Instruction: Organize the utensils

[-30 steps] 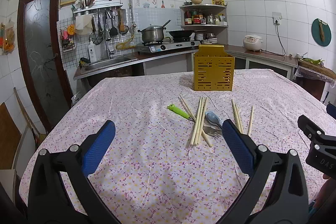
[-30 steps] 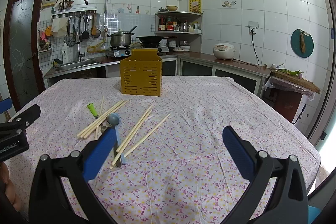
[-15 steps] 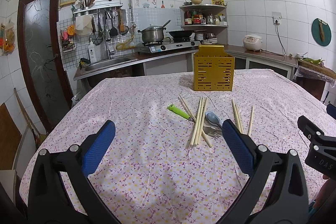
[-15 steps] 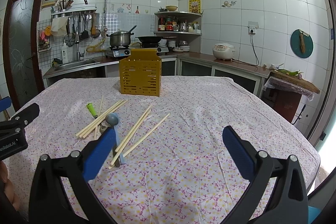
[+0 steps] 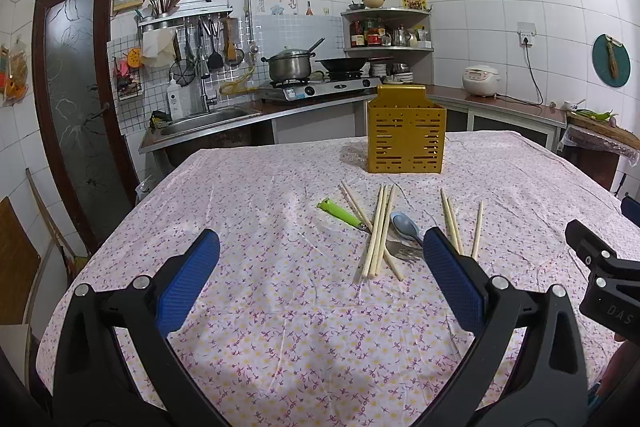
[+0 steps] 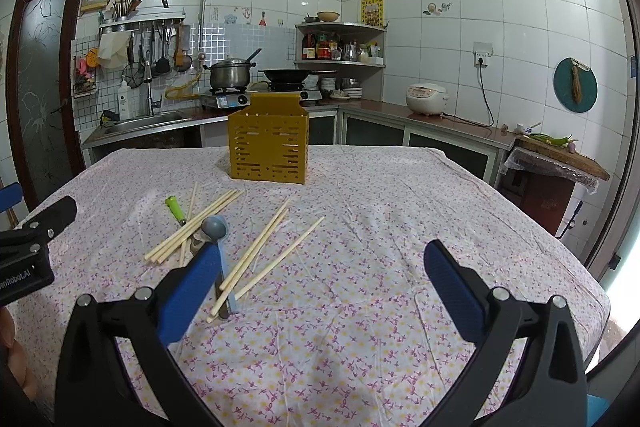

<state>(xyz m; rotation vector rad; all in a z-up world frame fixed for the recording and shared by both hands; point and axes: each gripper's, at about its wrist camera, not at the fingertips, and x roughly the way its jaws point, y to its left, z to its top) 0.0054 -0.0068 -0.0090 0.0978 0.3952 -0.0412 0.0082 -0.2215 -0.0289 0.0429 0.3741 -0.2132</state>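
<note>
Nothing is held at this moment; the left gripper (image 5: 320,275) has its blue fingers wide apart over the table, and the right gripper (image 6: 320,283) is spread the same way and empty. The utensils are all loose on the flowered tablecloth (image 5: 256,307): a bundle of chopsticks (image 5: 378,231), some more chopsticks (image 6: 260,247) lying apart to the right of it, a blue spoon (image 5: 404,223), a fork (image 5: 402,251) with a green handle (image 5: 340,213); several of them cross each other. The yellow slotted holder (image 5: 406,131) stands upright behind them, near the far side of the table, and nothing can be seen standing out of it.

I judge that the task is at its very beginning, before the first pick; the next move needs one gripper to come down on a single piece, probably a chopstick free of the pile, and to close on it without disturbing the others.

Behind is a white-tiled kitchen; a sink (image 5: 208,119), a stove with a pot (image 5: 290,67), a rice cooker (image 6: 426,99).
</note>
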